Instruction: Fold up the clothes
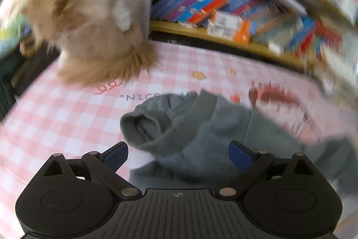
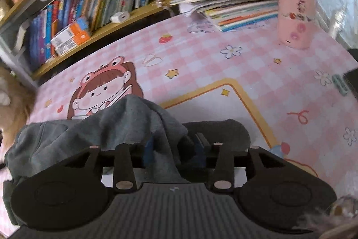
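L tongs (image 1: 178, 155) wide open, empty, over grey garment (image 1: 201, 127); R tongs (image 2: 174, 152) part-open, fabric lying loose between.

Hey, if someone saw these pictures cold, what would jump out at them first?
A fluffy tan and white animal sits at the far left of the pink checked table mat. A crumpled grey garment lies near the mat's front edge. A fold of it lies between the right gripper's partly open jaws.
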`<action>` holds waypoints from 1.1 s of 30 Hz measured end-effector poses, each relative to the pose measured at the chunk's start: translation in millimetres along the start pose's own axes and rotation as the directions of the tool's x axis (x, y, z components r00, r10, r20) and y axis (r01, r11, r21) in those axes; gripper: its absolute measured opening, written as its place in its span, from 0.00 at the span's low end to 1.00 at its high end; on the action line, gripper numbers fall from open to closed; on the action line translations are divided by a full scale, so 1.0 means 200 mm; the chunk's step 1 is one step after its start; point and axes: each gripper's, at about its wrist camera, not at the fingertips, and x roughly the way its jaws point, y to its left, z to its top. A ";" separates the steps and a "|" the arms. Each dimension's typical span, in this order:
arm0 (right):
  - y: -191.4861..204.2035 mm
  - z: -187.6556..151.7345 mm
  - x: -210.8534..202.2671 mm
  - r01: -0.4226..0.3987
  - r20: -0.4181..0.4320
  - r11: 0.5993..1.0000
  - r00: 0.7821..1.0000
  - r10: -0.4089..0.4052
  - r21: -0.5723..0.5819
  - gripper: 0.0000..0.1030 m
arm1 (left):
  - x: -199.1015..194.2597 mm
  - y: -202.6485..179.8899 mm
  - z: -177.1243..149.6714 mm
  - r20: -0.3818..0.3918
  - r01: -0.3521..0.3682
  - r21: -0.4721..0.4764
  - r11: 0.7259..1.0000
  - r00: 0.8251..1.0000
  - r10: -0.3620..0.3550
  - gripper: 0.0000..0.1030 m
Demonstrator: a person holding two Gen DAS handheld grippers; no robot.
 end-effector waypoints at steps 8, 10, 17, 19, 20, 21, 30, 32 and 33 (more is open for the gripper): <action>-0.04 -0.02 0.02 -0.007 -0.008 1.000 1.000 0.007 0.000 0.13 | 0.23 0.00 0.05 -0.114 0.025 -0.138 0.990 0.993 -0.040 0.45; -0.04 -0.01 0.01 -0.007 0.000 1.000 1.000 0.007 -0.016 0.09 | 0.26 -0.01 0.05 -0.122 0.046 -0.168 0.985 0.990 -0.067 0.38; -0.10 0.10 -0.04 0.025 0.072 0.999 0.997 -0.022 -0.041 0.04 | -0.11 0.08 0.27 0.151 0.343 -0.376 0.861 0.939 -0.309 0.24; -0.12 0.15 -0.03 0.033 0.081 0.998 0.996 -0.029 -0.046 0.04 | -0.17 0.10 0.34 0.216 0.382 -0.399 0.833 0.923 -0.319 0.24; -0.10 0.17 -0.01 0.034 0.085 0.997 0.996 -0.028 -0.071 0.04 | -0.17 0.11 0.39 0.235 0.385 -0.419 0.822 0.921 -0.312 0.24; -0.08 0.18 0.01 0.036 0.088 0.995 0.996 -0.028 -0.097 0.02 | -0.15 0.12 0.42 0.240 0.375 -0.437 0.818 0.924 -0.296 0.25; 0.07 0.18 0.10 0.047 0.056 0.980 0.998 -0.037 -0.191 0.02 | -0.01 0.24 0.35 0.033 0.034 -0.222 0.974 0.999 -0.028 0.68; 0.10 0.14 0.07 -0.006 0.023 0.979 1.000 0.011 -0.206 0.03 | 0.00 0.21 0.22 -0.050 0.037 -0.117 0.993 0.998 -0.043 0.71; 0.12 0.12 0.06 -0.042 0.003 0.975 0.999 0.044 -0.220 0.03 | 0.02 0.19 0.15 -0.106 0.039 -0.061 0.997 0.993 -0.046 0.73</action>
